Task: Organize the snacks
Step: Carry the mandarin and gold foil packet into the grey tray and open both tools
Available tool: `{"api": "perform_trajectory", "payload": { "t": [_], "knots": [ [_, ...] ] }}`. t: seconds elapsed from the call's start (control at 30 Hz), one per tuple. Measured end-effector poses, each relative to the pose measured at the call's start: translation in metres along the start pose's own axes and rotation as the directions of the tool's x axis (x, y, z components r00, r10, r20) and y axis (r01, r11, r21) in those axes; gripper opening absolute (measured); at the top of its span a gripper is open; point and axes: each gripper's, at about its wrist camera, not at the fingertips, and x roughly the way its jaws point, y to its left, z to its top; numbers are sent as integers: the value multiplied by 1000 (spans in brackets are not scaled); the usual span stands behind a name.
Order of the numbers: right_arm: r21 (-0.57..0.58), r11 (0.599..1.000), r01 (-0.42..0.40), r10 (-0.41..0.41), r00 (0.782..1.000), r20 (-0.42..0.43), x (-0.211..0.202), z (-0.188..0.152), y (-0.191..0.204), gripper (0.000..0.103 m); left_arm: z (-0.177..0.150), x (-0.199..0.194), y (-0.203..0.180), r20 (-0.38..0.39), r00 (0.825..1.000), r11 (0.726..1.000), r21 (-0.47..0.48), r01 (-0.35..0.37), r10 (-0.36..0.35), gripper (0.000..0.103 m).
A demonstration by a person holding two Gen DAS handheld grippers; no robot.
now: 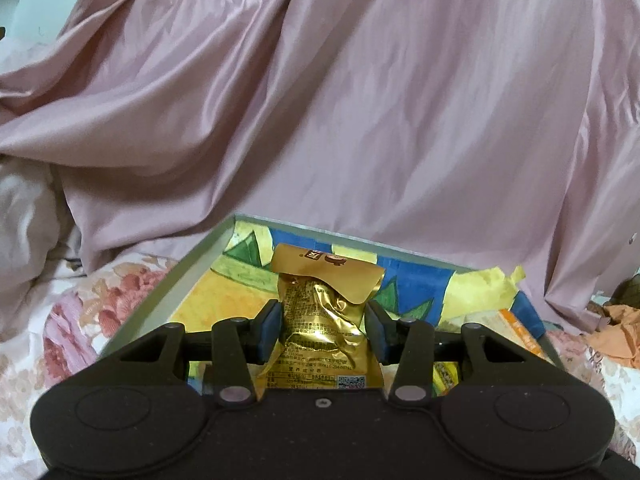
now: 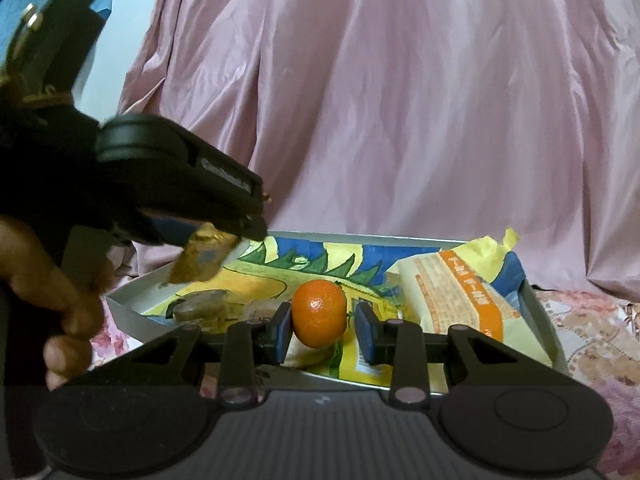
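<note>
The landmark here is the shallow box, grey-rimmed and lined with a bright painted sheet, lying on a floral bedspread in front of pink draped fabric.

Over the box's left rim, the left gripper is closed on a gold foil snack packet. Its blue pads press the packet's crumpled waist from both sides, about half apart. The packet's long axis runs along the fingers, with its flat sealed end pointing out over the box floor. In the right wrist view the same packet hangs tilted just above the near-left corner of the box, clear of the lining. A hand grips that tool's handle.

Inside the box, near its left end, sit a brownish wrapped snack and a small clear-wrapped one just beside it, too blurred to name.

Toward the box's middle, the right gripper carries a small orange. The left pad touches it; the right pad looks just off its skin, though the fruit hangs clear of the lining, so I judge it held. It hovers above the near rim, between the small snacks and the large pale packet with orange print filling the box's right end.

Both items are already above the box, so what remains looks like a lowering. The left gripper has open lining ahead of it; the right one's free spot lies directly beneath the orange.
</note>
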Motion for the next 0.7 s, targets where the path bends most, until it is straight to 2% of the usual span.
{"api": "perform_trajectory", "payload": {
  "t": [0.53, 0.67, 0.7],
  "knots": [
    [23, 1000, -11, 11, 1000, -20, 5, 2, -5, 38, -12, 13, -4, -43, 999, 1000, 5, -18, 18, 49],
    [23, 1000, -12, 12, 1000, -22, 5, 2, -5, 38, -12, 13, -4, -52, 999, 1000, 7, -9, 9, 53],
    [23, 1000, -12, 12, 1000, -20, 5, 2, -5, 41, -12, 13, -4, -56, 998, 1000, 6, -9, 10, 54]
  ]
}}
